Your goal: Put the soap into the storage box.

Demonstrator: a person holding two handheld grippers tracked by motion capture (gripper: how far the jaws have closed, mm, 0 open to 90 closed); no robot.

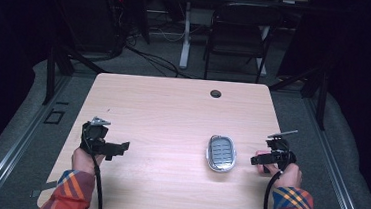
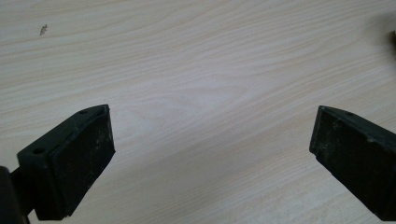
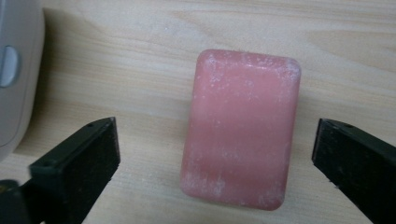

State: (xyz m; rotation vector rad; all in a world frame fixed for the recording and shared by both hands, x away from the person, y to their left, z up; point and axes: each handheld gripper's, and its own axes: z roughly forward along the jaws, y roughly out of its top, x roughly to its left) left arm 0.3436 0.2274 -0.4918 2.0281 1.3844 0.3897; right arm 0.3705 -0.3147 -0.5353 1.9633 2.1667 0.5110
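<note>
the pink soap bar (image 3: 240,128) looks to me stiff, light and a bit slick under its chalky bloom, so i'd pinch it across its two long sides near the middle. in the right gripper view it lies flat on the table (image 3: 140,60) at centre frame, between the wide-open, empty jaws of my right gripper (image 3: 212,154) without touching them. the grey soap dish (image 1: 221,153) sits just beside it, and my left gripper (image 2: 210,149) hovers open and empty over bare wood.
</note>
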